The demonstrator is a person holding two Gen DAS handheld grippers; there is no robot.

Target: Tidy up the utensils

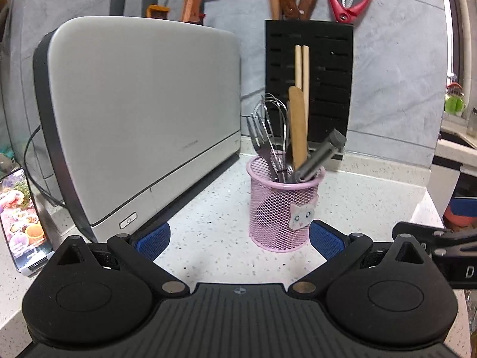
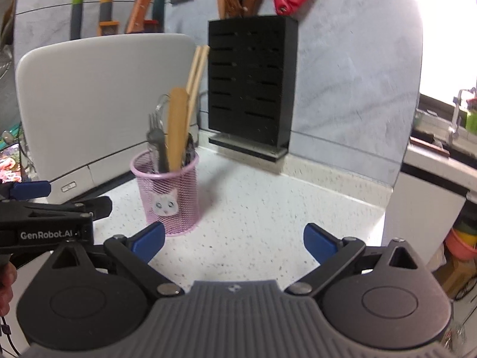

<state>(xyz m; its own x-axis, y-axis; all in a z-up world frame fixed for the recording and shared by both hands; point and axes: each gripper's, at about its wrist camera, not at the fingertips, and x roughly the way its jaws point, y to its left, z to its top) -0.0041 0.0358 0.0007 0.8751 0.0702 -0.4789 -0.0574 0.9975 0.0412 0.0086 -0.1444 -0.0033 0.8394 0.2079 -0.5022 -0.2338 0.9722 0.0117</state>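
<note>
Nearest the cameras, both the left claw (image 1: 240,240) and right claw (image 2: 234,240) gape released over the speckled tabletop (image 1: 208,232). Beyond, the pink mesh cup (image 1: 281,205) hides its utensils' lower ends; behind stand a toaster (image 1: 143,119) and black knife block (image 1: 328,89).

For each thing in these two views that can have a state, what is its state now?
Left gripper: open, holding nothing.
Right gripper: open, holding nothing.
Pink mesh cup: upright on the counter, filled with utensils.
Wooden spatula: standing in the cup.
Whisk: standing in the cup, wires up.
Fork: in the cup, tines up.
Black knife block: upright, handles sticking out on top.
</note>
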